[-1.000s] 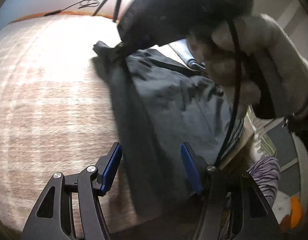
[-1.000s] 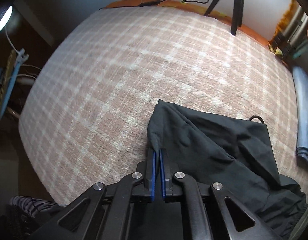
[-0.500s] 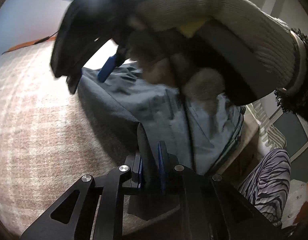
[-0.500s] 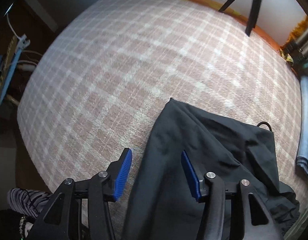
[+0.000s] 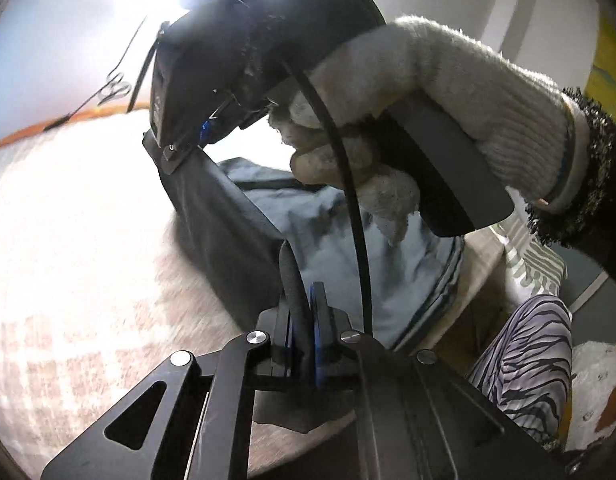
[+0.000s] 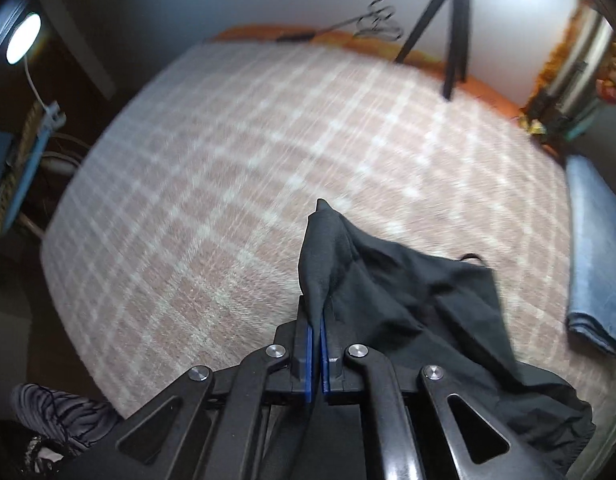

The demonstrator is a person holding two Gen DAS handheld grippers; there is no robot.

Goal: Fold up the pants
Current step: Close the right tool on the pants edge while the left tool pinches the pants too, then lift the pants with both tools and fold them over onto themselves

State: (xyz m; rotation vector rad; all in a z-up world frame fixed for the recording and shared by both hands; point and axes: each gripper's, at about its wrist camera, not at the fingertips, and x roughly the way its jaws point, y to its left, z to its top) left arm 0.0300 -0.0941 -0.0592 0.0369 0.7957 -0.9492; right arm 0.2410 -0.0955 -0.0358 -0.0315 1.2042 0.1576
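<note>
Pants (image 6: 407, 304), dark and bunched on the checked bedspread (image 6: 228, 160), are pinched at an edge by both the left gripper (image 5: 304, 320) and right gripper (image 6: 315, 336), so carrying that edge over comes next, I'd guess.

Each view looks forward along its own gripper's fingers, close above the checked bedspread (image 6: 236, 184). The left wrist view faces rightward across the bed, the right gripper (image 5: 200, 132) and gloved hand (image 5: 427, 120) filling its top. Both share the dark pants (image 6: 407, 300) and bedspread.
</note>
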